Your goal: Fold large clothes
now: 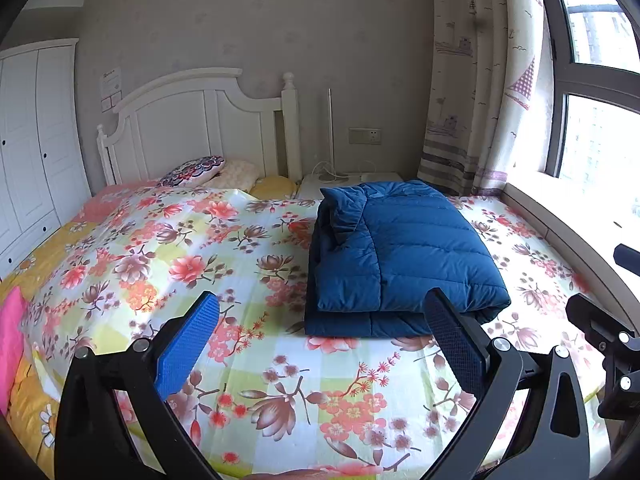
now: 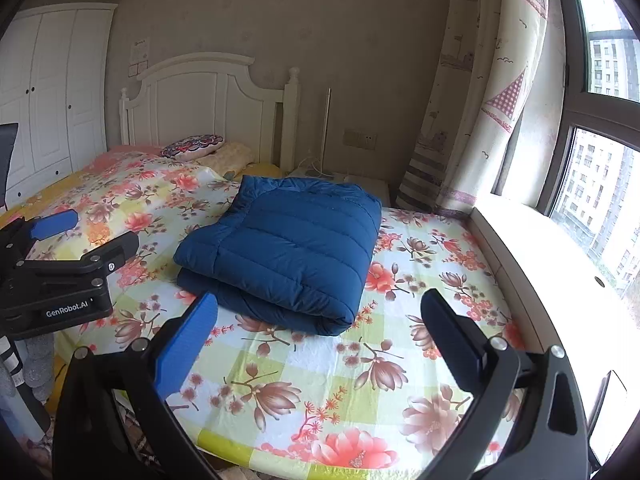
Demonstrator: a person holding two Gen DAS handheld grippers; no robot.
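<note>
Two tongs are in our hands, both spread wide and holding nothing. Our left tongs (image 1: 322,330) hover low over the bed (image 1: 280,392), the blue pad on one finger and the dark pad on the other well apart, with the flowered bedspread showing between them. Our right tongs (image 2: 320,330) hover the same way, just to the right of the left ones, which appear at the left edge of the right wrist view.

We see a dark blue quilted jacket (image 1: 394,258) folded into a thick, neat rectangle, lying flat on the bedspread ahead of both tongs and touching neither. Its collar sits at the far left corner of the bundle.

Beyond it stand a white headboard (image 1: 200,128), a patterned pillow (image 1: 192,171) and a curtain (image 1: 480,80) beside the window (image 1: 600,140).
</note>
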